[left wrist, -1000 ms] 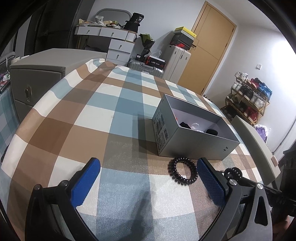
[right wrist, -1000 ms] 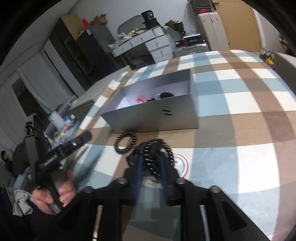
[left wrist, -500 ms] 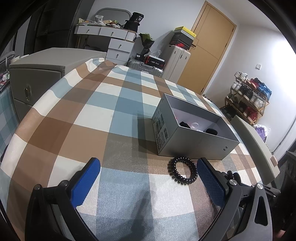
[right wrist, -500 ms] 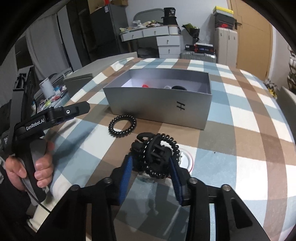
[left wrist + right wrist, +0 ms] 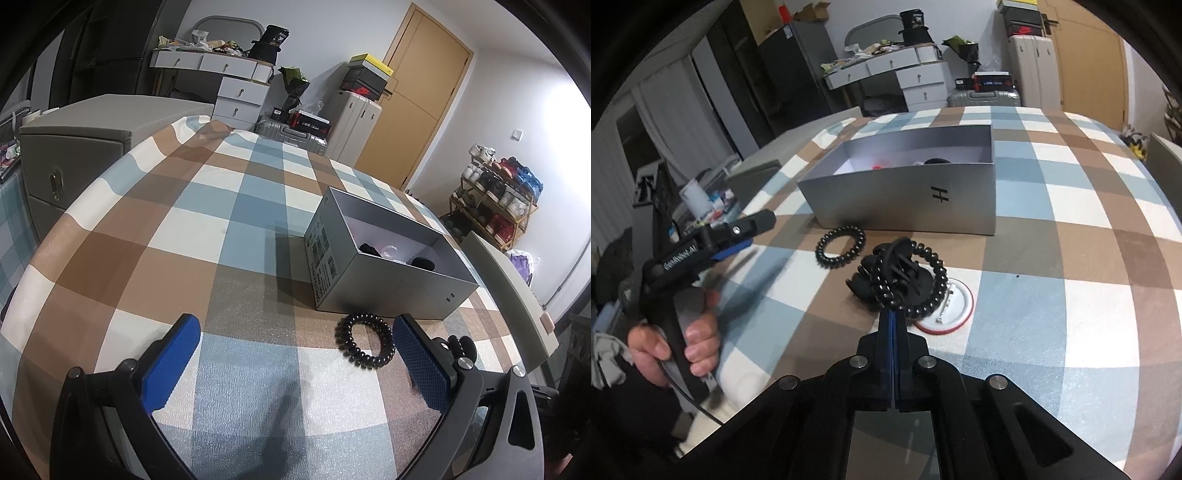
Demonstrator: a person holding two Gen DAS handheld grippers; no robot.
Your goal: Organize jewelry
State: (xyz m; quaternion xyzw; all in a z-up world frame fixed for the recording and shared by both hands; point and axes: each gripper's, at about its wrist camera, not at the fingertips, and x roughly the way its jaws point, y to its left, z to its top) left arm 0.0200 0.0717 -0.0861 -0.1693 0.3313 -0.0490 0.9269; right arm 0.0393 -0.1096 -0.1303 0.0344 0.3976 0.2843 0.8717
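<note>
An open grey box (image 5: 388, 275) stands on the checked tablecloth with several small items inside; it also shows in the right wrist view (image 5: 905, 192). A black coil hair tie (image 5: 364, 345) lies in front of it, just left of my left gripper's right finger; it also shows in the right wrist view (image 5: 841, 245). My left gripper (image 5: 295, 354) is open and empty. My right gripper (image 5: 893, 315) is shut on a black beaded bracelet (image 5: 923, 284) tangled with a black claw clip (image 5: 886, 275), above a red-rimmed white badge (image 5: 951, 310).
The left gripper in a hand (image 5: 701, 251) shows at the left of the right wrist view. A grey cabinet (image 5: 74, 155) stands left of the table. The grey box lid (image 5: 509, 291) lies past the box at the table's right edge.
My right gripper's fingers have closed fully on the bracelet and clip. The left gripper has hardly moved.
</note>
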